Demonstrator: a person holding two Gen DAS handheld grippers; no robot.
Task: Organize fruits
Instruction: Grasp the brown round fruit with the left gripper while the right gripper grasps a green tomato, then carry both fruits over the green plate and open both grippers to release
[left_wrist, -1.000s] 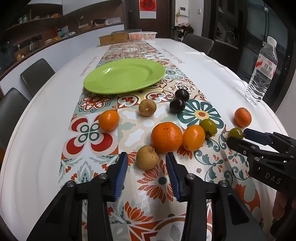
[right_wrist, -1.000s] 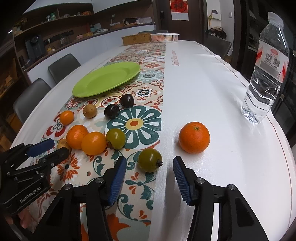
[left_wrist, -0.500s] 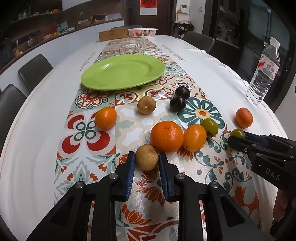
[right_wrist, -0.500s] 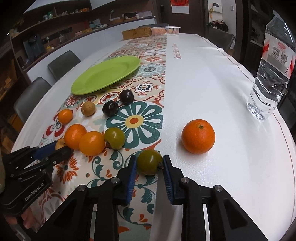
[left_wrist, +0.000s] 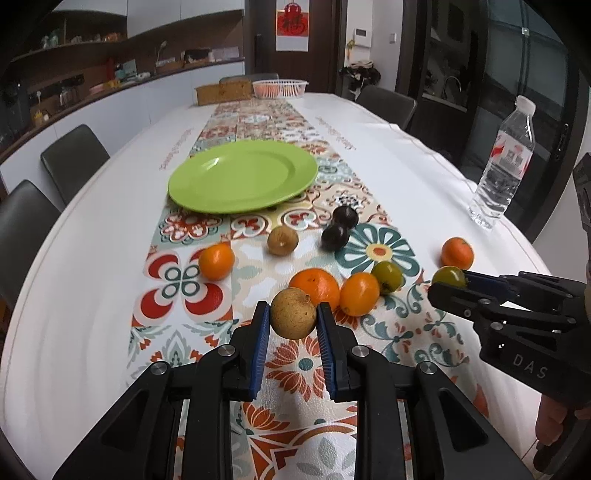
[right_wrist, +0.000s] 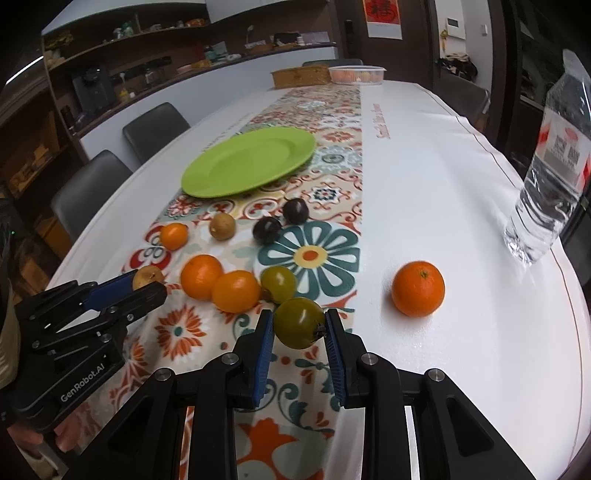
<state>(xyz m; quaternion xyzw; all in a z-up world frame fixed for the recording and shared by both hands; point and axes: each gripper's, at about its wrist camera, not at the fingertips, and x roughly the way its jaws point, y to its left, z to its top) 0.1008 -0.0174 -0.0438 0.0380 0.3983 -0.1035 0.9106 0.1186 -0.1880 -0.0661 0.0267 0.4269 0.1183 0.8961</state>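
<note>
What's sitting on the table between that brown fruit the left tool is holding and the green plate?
In the left wrist view, between the brown fruit and the green plate lie a large orange and a second brown fruit, on patterned runner.

water bottle: top cut off by right-wrist picture's upper right edge, label blurred | far-end basket: contents too small to tell | tablecloth lettering: unreadable
</note>
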